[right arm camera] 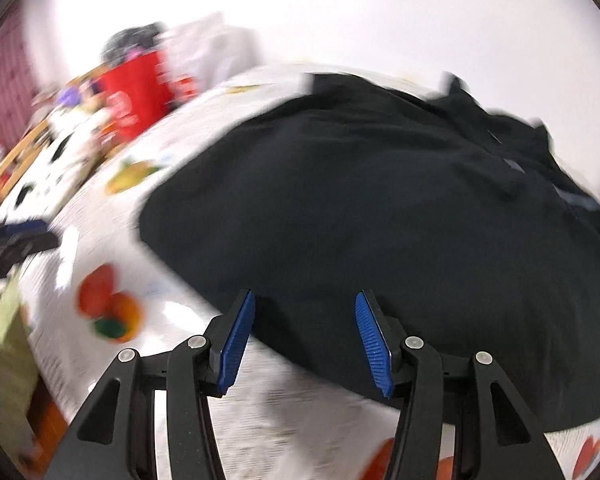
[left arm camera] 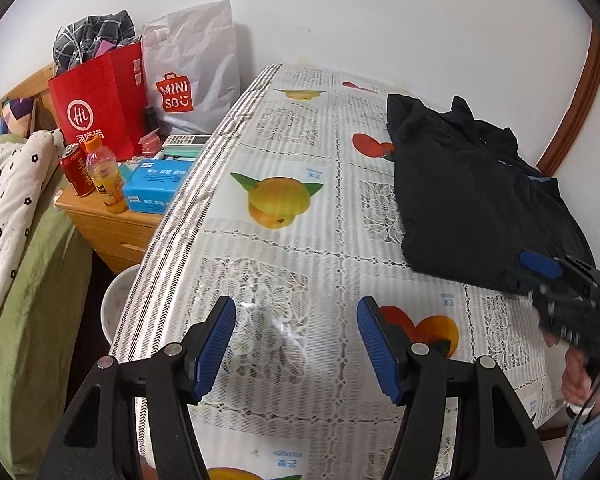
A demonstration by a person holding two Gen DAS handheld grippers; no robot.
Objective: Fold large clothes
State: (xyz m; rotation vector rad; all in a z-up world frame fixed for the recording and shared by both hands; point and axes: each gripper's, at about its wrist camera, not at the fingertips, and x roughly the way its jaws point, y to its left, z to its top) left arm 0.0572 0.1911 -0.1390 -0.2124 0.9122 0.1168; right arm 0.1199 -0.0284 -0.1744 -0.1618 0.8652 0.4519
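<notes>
Reaching for the black garment (right arm camera: 380, 208) on the bench's (left arm camera: 292, 248) far right.
Both grippers, left gripper (left arm camera: 296, 320) and right gripper (right arm camera: 305, 308), gape wide, empty; we should pinch its near hem squarely.

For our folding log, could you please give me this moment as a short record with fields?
garment: black garment, loosely bundled on the table's right side
surface: fruit-print tablecloth
left gripper: open, over bare cloth, holding nothing
right gripper: open, at the garment's near edge
bedside: red bag, white bag, can, bottle
</notes>
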